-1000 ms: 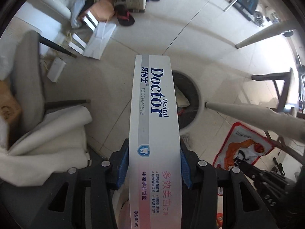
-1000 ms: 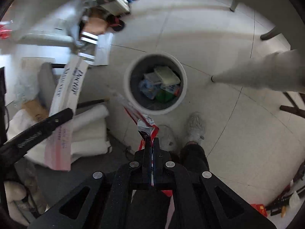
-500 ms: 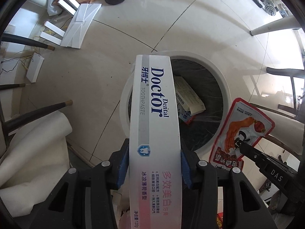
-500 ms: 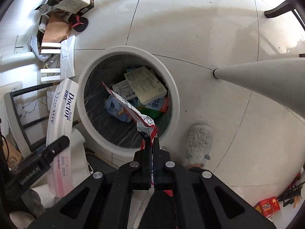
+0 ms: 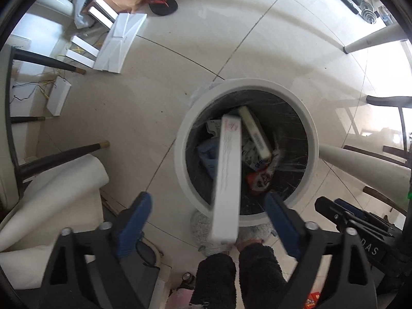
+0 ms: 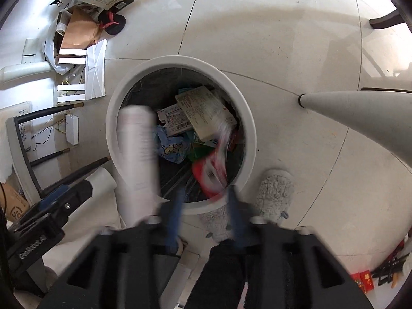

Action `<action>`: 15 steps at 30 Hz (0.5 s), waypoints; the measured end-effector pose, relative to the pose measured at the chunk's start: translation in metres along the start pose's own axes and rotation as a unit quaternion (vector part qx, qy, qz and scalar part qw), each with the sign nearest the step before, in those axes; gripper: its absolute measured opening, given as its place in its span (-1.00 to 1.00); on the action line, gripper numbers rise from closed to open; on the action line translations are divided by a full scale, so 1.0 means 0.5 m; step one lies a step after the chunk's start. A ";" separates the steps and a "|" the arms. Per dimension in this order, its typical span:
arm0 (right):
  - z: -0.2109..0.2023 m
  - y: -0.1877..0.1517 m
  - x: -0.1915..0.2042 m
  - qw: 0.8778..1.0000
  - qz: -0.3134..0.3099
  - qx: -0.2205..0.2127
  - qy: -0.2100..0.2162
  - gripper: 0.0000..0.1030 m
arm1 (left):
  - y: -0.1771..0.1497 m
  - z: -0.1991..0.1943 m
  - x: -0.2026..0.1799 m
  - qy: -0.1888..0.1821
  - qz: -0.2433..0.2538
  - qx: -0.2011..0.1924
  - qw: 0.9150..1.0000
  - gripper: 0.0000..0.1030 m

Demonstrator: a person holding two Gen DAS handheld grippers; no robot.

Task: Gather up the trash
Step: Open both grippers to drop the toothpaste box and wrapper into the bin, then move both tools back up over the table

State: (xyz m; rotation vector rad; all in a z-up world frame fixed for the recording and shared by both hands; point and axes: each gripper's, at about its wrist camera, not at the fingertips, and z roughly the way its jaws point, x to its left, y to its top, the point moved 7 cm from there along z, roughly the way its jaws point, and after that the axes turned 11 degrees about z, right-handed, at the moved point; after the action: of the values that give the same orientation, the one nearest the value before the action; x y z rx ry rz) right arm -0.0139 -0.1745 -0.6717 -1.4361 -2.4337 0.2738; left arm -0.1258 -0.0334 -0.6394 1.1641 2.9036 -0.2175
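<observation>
Left gripper [image 5: 207,207] jaws just opened wide, let go of toothpaste box [image 5: 228,177]. Box falling, blurry, over bin [image 5: 180,139]. Right gripper [image 6: 204,195] jaws just opened too, half wide. Red wrapper [image 6: 213,170] dropping into bin. Both pieces nearly binned.

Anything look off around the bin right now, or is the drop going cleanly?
Mostly clean. Both grippers' jaws have just been opening with nothing pressed. The toothpaste box is blurred in mid-fall, its lower end overhanging the bin's near rim, so it might tip out. The red wrapper is dropping inside.
</observation>
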 end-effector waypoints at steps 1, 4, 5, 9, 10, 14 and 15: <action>-0.004 -0.003 -0.001 1.000 -0.006 -0.006 -0.009 0.15 | -0.003 -0.005 0.003 0.006 0.002 -0.003 1.000 0.98; -0.018 -0.016 -0.003 0.999 -0.025 -0.023 -0.037 0.76 | -0.014 -0.019 0.010 0.013 -0.001 -0.008 1.000 0.98; -0.026 -0.022 -0.005 0.998 -0.033 -0.033 -0.049 0.89 | -0.020 -0.024 0.013 0.016 -0.002 -0.009 1.000 0.98; -0.058 -0.044 -0.006 0.995 -0.043 -0.062 -0.073 0.97 | -0.043 -0.048 0.020 0.026 0.000 -0.012 1.000 0.98; -0.066 -0.049 -0.005 0.994 -0.045 -0.068 -0.077 1.00 | -0.050 -0.056 0.019 0.028 0.000 -0.012 1.000 0.98; -0.118 -0.076 0.000 0.991 -0.054 -0.096 -0.082 1.00 | -0.086 -0.095 0.020 0.034 0.003 -0.013 0.999 0.98; -0.131 -0.084 0.002 0.990 -0.054 -0.099 -0.081 1.00 | -0.094 -0.106 0.020 0.035 0.004 -0.013 0.999 0.98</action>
State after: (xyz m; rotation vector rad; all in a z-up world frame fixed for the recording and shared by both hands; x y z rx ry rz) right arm -0.0258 -0.1928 -0.5973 -1.4025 -2.7270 0.1309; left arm -0.1629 -0.0529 -0.5816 1.2047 2.9513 -0.1414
